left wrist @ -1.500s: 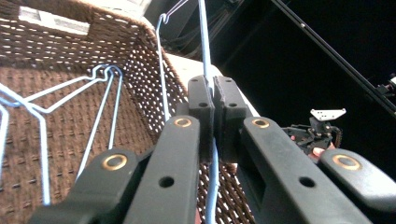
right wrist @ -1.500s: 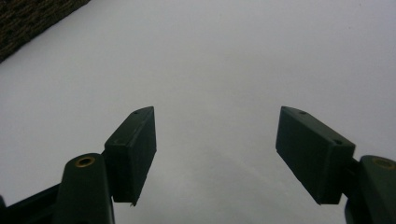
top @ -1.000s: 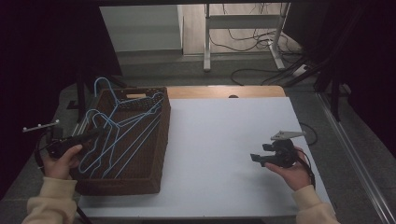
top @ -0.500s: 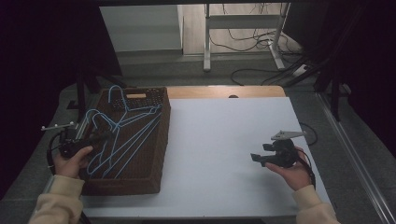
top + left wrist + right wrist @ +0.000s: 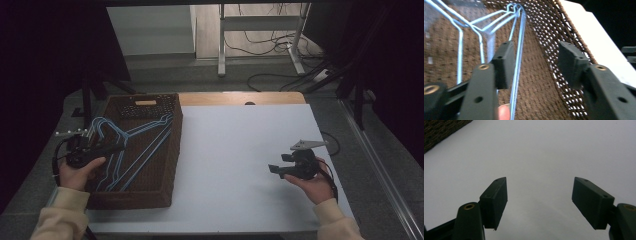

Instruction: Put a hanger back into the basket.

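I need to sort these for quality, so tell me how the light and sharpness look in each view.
High view: dim, room black at both sides, the white table the brightest patch, basket and hangers readable. Left gripper view: soft, the near hanger wire and the jaws blurred, the table edge glaring white. Right gripper view: even grey light on bare table, jaws fairly crisp, faint shadow under them.

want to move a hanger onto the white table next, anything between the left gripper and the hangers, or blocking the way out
Nothing separates them: the left gripper is open with a hanger wire already between its jaws. The basket wall stands between the hangers and the table, so lift over it.
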A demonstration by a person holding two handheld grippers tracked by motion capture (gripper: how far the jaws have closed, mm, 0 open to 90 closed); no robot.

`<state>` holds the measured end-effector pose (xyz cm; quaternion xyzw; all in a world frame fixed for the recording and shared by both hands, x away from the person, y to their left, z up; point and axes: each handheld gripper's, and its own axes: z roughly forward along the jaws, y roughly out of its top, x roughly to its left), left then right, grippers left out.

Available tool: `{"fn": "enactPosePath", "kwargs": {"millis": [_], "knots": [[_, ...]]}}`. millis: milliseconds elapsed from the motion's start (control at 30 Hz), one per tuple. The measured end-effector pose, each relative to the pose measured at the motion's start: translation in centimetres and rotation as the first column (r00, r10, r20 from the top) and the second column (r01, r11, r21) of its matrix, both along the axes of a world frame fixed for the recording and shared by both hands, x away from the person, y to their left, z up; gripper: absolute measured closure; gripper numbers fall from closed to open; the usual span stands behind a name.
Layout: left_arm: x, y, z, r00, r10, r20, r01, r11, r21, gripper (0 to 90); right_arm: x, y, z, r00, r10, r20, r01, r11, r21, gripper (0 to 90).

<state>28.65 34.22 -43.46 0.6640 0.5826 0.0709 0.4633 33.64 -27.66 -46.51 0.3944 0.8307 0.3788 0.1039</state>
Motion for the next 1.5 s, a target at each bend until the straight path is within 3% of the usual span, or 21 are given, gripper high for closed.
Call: {"fn": "enactPosePath", "kwargs": {"millis": [200, 367, 533, 733, 867, 1067, 1500], "knots": [[-0.8, -1.0, 1.3, 0.9980, -0.042, 0.048, 0.041, 0.9988, 0.026, 37.7, 0.0, 0.0, 0.0, 1.0000, 0.000, 0.001, 0.000, 1.000, 0.000, 28.8], [-1.4, -2.7, 2.1, 0.9883, -0.122, 0.092, 0.119, 0.9924, 0.032, 33.9, 0.0, 0.0, 0.0, 1.0000, 0.000, 0.000, 0.000, 1.000, 0.000, 28.7], [-1.6, -4.9, 1.7, 0.9685, -0.223, 0.111, 0.219, 0.9746, 0.049, 32.1, -0.1, 0.0, 0.1, 1.0000, 0.005, 0.001, -0.005, 1.000, 0.003, 28.5], [-2.0, -7.7, 1.1, 0.9365, -0.330, 0.118, 0.321, 0.9425, 0.094, 27.7, -0.2, 0.0, 0.2, 1.0000, 0.008, 0.003, -0.008, 1.000, 0.009, 28.2], [-2.2, -9.1, 0.8, 0.9255, -0.359, 0.122, 0.345, 0.9309, 0.120, 26.8, -0.6, 0.0, 0.4, 0.9997, 0.019, 0.012, -0.019, 1.000, 0.015, 27.9], [-2.2, -9.8, 0.3, 0.9231, -0.368, 0.111, 0.352, 0.9254, 0.140, 26.3, -1.5, 0.0, 0.6, 0.9988, 0.041, 0.026, -0.041, 0.999, 0.006, 26.7], [-2.1, -9.8, 0.1, 0.9271, -0.360, 0.106, 0.345, 0.9289, 0.135, 25.9, -1.6, -0.5, 0.4, 0.9990, 0.036, 0.024, -0.037, 0.999, 0.022, 26.2]]}}
